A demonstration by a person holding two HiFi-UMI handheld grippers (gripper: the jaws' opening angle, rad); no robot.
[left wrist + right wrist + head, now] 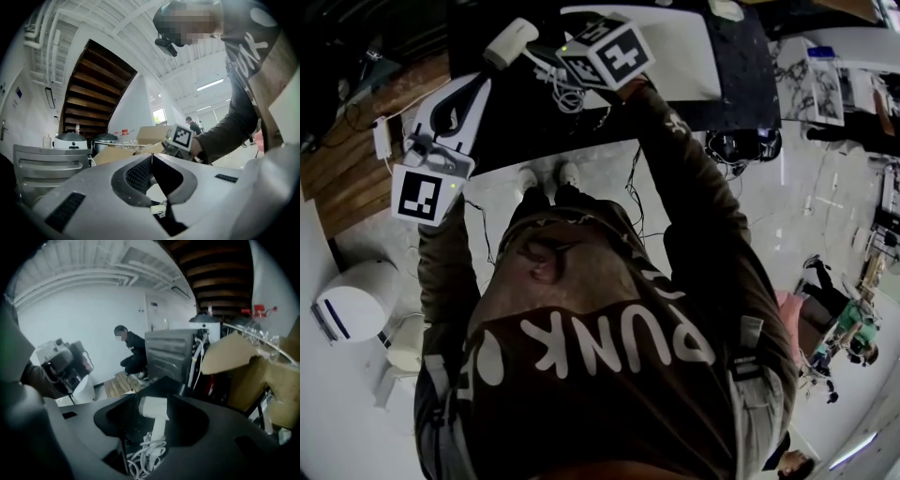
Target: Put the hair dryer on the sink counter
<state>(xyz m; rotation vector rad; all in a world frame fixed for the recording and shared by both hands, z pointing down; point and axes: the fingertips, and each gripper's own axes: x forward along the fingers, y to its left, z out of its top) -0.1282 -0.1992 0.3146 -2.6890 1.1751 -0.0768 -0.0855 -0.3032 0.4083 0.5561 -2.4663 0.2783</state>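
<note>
White hair dryer (511, 42) is laid on the dark counter (731, 89), near its left end as seen from the head view. Its white cord (567, 94) is bunched in loops just beside it, toward the person.

Right gripper (154, 398) is pointed at the dryer with jaws spread wide. The dryer's body is seen between the jaw tips with gaps left on both sides. The pads are not pressed on it, so nothing is gripped. The right marker cube (609, 52) is seen just right of the cord.

Left gripper (151, 157) is held left of the dryer and apart from it. Its 2 jaws are brought together, tips touching, with nothing between them. Its left marker cube (427, 195) is seen lower left in the head view.

Background, right gripper view: a crouched person (129, 352), a grey metal cabinet (168, 352) and torn cardboard (234, 355) are visible. Background, left gripper view: 2 lidded cookers (70, 139) are seen under the wooden stair underside (93, 89).
</note>
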